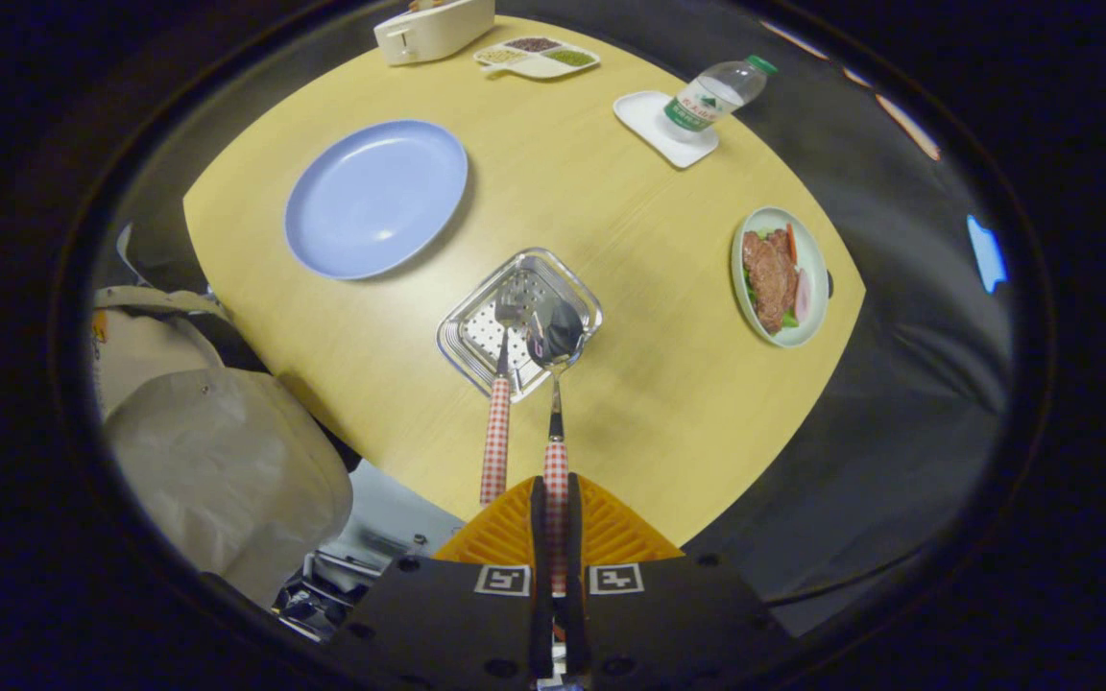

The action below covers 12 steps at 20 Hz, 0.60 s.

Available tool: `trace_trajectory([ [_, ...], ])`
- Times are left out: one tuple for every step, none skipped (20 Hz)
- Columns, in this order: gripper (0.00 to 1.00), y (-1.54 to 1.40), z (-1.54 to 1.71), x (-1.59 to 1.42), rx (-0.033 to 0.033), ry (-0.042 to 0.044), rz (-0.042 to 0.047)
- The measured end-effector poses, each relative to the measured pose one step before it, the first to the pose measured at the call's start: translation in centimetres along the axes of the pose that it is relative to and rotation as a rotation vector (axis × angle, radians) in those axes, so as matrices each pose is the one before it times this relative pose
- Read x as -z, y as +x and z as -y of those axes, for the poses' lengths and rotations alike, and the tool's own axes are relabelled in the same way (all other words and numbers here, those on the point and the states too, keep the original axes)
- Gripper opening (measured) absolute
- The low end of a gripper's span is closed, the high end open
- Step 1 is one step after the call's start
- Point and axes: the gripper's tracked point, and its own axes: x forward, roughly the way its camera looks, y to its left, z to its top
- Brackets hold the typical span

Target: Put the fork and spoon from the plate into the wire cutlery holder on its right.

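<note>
Gripper view, looking down on the desk [611,192]: I have the tool [556,537] nearly closed, both fingers pinching the checked handle of the spoon [556,403], whose bowl hangs over the wire cutlery holder [476,336] at 12 o'clock from the fingers. I judge I hold it by the handle end so the bowl goes in first. The fork [496,432] already stands inside, leaning out toward 6 o'clock. The blue plate [375,197] lies empty at 10 o'clock from the holder.
</note>
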Motion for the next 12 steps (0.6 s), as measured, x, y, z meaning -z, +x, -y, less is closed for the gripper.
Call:
trace_trajectory([
  [0.08, -0.012, -0.099, -0.217, -0.0065, -0.00535, -0.00698],
  [0.08, 0.139, -0.136, -0.139, -0.00309, -0.00459, -0.00916],
  [0.08, 0.078, 0.017, -0.159, 0.00349, -0.01549, -0.01206],
  [0.08, 0.045, -0.049, 0.007, 0.0012, -0.01725, -0.01276],
  [0.08, -0.01, -0.034, 0.019, 0.00096, -0.01505, -0.01616],
  [0.08, 0.132, -0.047, 0.008, 0.00213, -0.00398, -0.01326],
  [0.08, -0.019, 0.129, -0.323, 0.00789, -0.00635, -0.00284],
  [0.08, 0.05, 0.238, 0.019, 0.00957, -0.00623, -0.00578],
  [0.08, 0.348, 0.023, -0.227, 0.00306, -0.00213, -0.0086],
  [0.12, -0.235, -0.084, 0.208, 0.00115, -0.00451, -0.00435],
  [0.11, 0.031, 0.177, -0.189, 0.0066, -0.00645, -0.0022],
  [0.12, 0.016, 0.226, -0.112, 0.01234, -0.00709, -0.00035],
])
